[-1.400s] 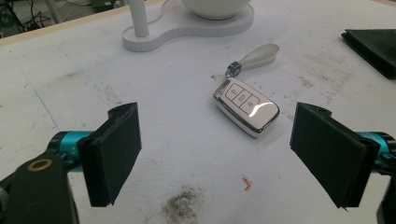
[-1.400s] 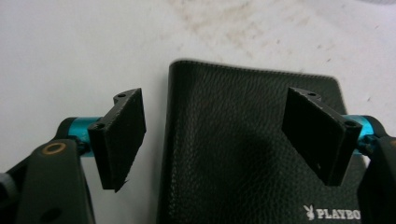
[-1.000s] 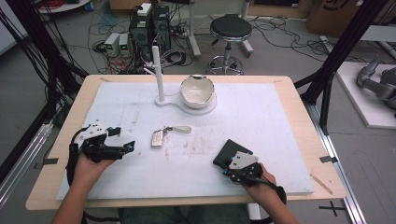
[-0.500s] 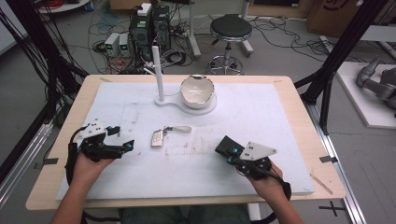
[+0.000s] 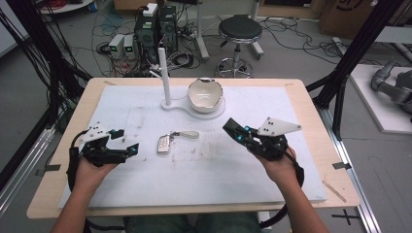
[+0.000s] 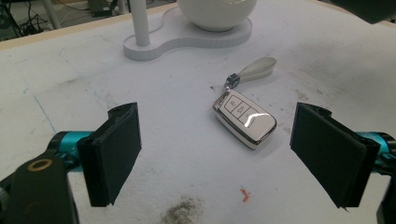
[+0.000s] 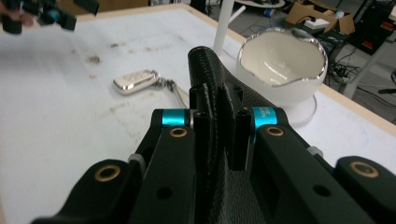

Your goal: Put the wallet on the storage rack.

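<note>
A: Right hand-held gripper (image 5: 240, 132): jaws pressed tight together on a black pouch (image 5: 231, 126), nothing else in the grip.

B: Sure about a pouch?

A: Black, grained, stitched along one edge, standing up between the jaws in the right gripper view (image 7: 205, 60). Hard to name more exactly. Held off the table (image 5: 301, 92), over the right half of the white mat (image 5: 204, 194), pointing towards the bowl (image 5: 205, 94).

B: And the left hand-held gripper (image 5: 131, 148)?

A: Wide open, holding nothing. Low over the mat's left side, aimed at the key fob (image 5: 164, 144).

B: Touching the fob?

A: No. Seen in the left gripper view (image 6: 245, 119) lying flat on the mat ahead of the two pads, nearer the right-hand one, with bare mat on both sides.

B: Position of the fob on the table?

A: Left of centre, between the two grippers and closer to the left one. Silver, buttons facing up, with a pale strap (image 5: 187, 134) trailing off towards the bowl.

B: Behind that?

A: White post (image 5: 164, 73) and white bowl on one shared flat base (image 5: 175, 106), well apart from the fob, near the table's far edge. Bowl rim chipped-looking and silver-edged in the right gripper view (image 7: 280, 60).
</note>
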{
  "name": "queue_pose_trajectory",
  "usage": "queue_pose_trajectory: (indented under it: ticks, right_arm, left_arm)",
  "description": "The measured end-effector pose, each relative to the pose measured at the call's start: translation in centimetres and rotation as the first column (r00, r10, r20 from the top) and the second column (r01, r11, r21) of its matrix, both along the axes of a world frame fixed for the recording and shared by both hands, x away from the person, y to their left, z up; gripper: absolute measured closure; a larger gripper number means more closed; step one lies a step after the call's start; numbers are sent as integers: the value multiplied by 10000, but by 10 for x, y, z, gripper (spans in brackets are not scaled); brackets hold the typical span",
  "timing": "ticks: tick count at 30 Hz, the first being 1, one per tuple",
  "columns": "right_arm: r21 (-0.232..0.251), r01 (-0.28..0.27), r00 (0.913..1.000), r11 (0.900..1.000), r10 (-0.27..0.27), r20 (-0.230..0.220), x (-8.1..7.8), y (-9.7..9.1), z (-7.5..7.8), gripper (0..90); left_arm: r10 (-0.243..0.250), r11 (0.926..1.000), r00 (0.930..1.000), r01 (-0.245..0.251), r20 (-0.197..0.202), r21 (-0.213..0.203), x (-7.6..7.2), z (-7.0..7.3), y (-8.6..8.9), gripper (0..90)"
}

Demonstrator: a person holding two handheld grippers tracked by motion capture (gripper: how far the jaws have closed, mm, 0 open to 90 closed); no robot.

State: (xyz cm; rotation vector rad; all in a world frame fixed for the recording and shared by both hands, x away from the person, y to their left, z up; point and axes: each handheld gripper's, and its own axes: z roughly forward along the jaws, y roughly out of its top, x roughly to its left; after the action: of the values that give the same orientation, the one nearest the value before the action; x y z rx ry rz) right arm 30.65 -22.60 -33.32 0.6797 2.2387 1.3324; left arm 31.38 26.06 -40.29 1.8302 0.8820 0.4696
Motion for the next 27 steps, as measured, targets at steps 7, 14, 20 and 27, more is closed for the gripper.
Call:
queue_pose_trajectory:
  ticks: [7,14,20,27]
  right_arm:
    - [170,-71,10000,9998,71,24,22,9,19,848]
    - [348,-49,10000,9994,48,42,52,20,38,847]
    - [347,10,10000,9994,-12,64,71,27,46,847]
    - [363,72,10000,9993,-72,-2,90,38,53,847]
  left_arm:
    - [-96,9999,10000,96,11,32,1,0,-2,164]
    - [-121,9999,9999,120,22,98,1,1,-4,164]
    - [-64,10000,9999,63,78,75,0,2,-3,164]
    - [-108,9998,9999,107,82,137,0,2,-5,164]
